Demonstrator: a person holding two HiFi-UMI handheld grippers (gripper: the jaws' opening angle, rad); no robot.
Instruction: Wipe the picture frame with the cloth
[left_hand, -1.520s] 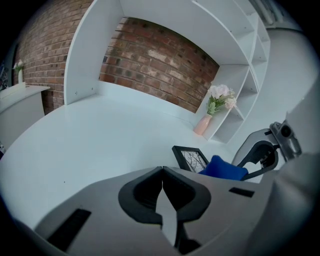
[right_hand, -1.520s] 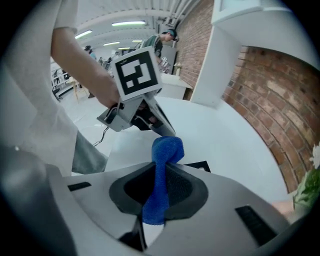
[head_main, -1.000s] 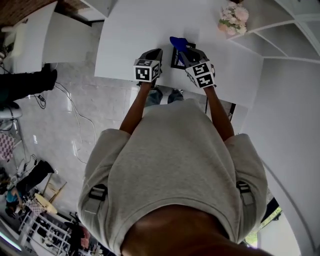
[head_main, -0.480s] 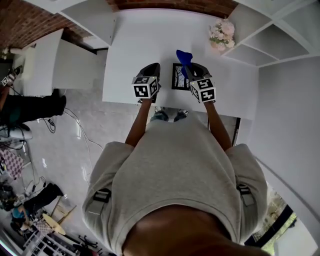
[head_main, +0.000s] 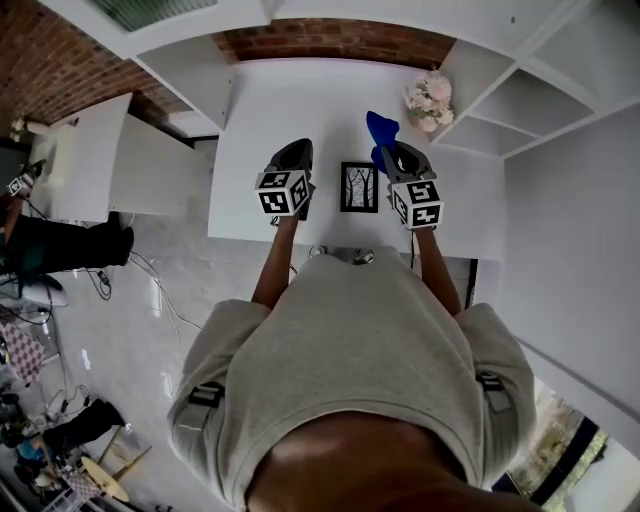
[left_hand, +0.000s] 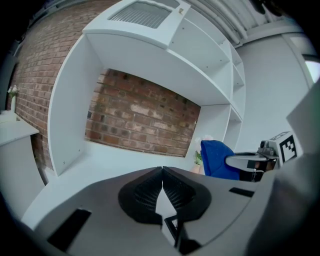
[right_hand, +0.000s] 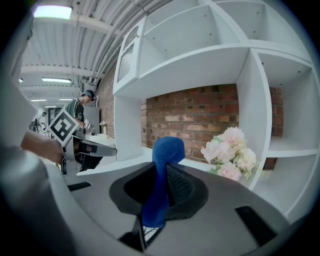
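Observation:
A small black picture frame (head_main: 359, 187) with a tree picture lies flat on the white table (head_main: 300, 100), near its front edge. It sits uncovered between my two grippers. My right gripper (head_main: 392, 152) is just right of the frame, shut on a blue cloth (head_main: 379, 128) that sticks up past its jaws (right_hand: 161, 172). The cloth (right_hand: 164, 165) hangs pinched between the ribbed pads. My left gripper (head_main: 293, 150) hovers left of the frame with its jaws closed together (left_hand: 161, 172) and nothing held. The cloth (left_hand: 217, 159) shows at the right of the left gripper view.
A bunch of pale pink flowers (head_main: 427, 97) (right_hand: 231, 155) stands at the table's back right, beside white shelving (head_main: 530, 110). A brick wall (left_hand: 140, 122) backs the alcove. A white side unit (head_main: 90, 150) stands left; a person (right_hand: 80, 107) is far off.
The right gripper with the cloth has moved off the frame to its right, so the whole frame now shows between the grippers. The head camera has tipped up.

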